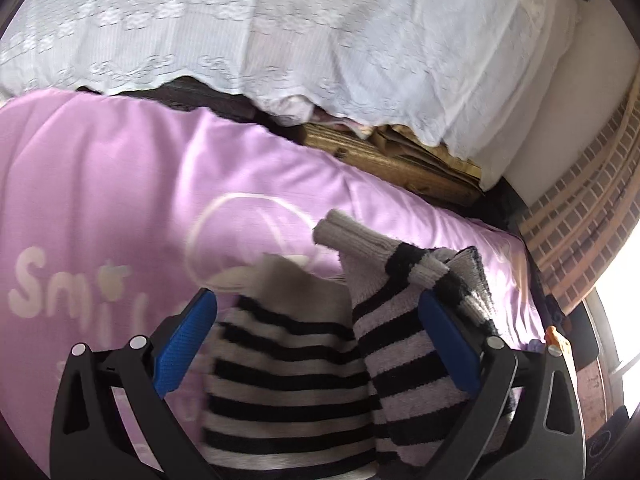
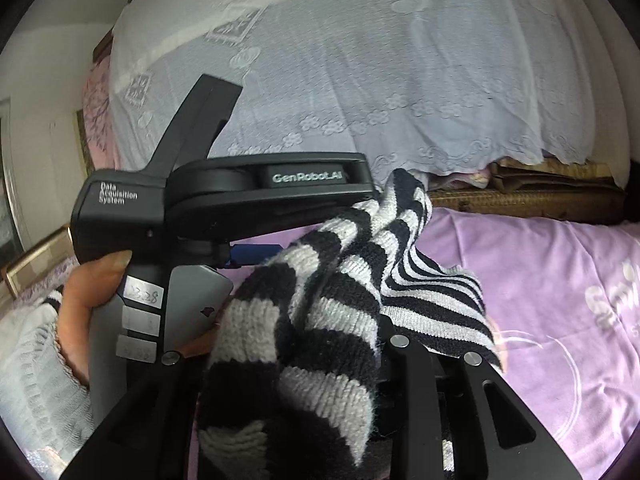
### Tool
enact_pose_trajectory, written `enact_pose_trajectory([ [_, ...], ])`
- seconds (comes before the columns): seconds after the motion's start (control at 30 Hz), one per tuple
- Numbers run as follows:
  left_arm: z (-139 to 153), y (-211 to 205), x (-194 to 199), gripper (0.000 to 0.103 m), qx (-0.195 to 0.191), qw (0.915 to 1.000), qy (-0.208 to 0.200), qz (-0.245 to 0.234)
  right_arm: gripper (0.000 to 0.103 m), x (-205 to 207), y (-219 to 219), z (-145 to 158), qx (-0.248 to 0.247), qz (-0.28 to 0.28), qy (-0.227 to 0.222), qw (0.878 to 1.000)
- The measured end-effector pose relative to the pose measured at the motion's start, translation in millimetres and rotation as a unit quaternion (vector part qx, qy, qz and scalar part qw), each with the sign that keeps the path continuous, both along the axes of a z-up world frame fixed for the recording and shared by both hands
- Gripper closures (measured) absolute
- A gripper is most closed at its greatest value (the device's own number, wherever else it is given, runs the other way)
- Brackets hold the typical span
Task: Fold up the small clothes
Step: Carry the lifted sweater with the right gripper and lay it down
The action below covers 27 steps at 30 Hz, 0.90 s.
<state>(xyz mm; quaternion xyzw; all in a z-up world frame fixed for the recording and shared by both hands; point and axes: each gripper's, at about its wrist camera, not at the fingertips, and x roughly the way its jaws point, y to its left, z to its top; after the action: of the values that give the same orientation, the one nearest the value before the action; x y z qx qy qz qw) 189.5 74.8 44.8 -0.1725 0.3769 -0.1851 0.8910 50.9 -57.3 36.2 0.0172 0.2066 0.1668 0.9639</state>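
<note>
over the lilac bedsheet (image 1: 120,184), the left wrist view shows the left gripper (image 1: 316,340) with its two blue pads (image 1: 186,344) standing wide apart, and the striped knit garment (image 1: 288,380) bunched between them. whether the pads press on the knit cannot be told; the cloth looks draped more than pinched. one pale ribbed cuff (image 1: 352,240) juts up and away from the bundle. behind lies one white lace coverlet (image 1: 280,40) heaped over a woven mat (image 1: 400,160).

from the right wrist view, the same striped knit garment (image 2: 304,344) hangs crumpled across the right gripper (image 2: 312,400), hiding its fingertips, so the grip cannot be read. one hand (image 2: 92,292) holds the other handheld gripper body (image 2: 224,196) just beside the cloth.

judging by this, folding is barely begun: the garment is lifted and rumpled, no neat fold shows, and laying it flat, squaring it and doubling it over are left.

count: one garment, two grippers, one hand, one sheet.
</note>
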Motion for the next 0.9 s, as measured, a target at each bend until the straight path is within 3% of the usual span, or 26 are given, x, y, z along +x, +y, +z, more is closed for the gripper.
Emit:
enact_pose_trajectory([
  [0.23,-46.9,47.0,8.7,0.005,0.011,0.9984,0.042,0.035,0.064,12.1,52.8,-39.9,-0.08,0.013,0.036,0.996],
  [0.4,-92.3,73.1,17.2,0.005,0.0,0.9942,0.088,0.062,0.048,19.6,75.9,-66.3,-0.132,0.034,0.066,0.988],
  [0.5,-98.3,81.1,16.2,0.005,-0.021,0.9937,0.091,0.062,0.037,19.7,75.0,-68.0,-0.127,0.048,0.072,0.988],
  [0.6,-94.2,80.4,12.4,0.005,-0.001,0.9943,0.083,0.067,0.031,17.3,76.8,-66.0,-0.122,0.063,0.071,0.988],
  [0.77,-82.1,87.0,-0.8,0.005,0.019,0.9936,0.07,0.087,0.032,-2.0,54.1,-42.0,-0.049,0.103,0.052,0.992],
  [0.9,-57.8,102.5,-18.5,0.005,0.018,0.9922,0.038,0.117,0.032,-37.3,23.4,-12.4,-0.022,0.141,-0.003,0.99],
])
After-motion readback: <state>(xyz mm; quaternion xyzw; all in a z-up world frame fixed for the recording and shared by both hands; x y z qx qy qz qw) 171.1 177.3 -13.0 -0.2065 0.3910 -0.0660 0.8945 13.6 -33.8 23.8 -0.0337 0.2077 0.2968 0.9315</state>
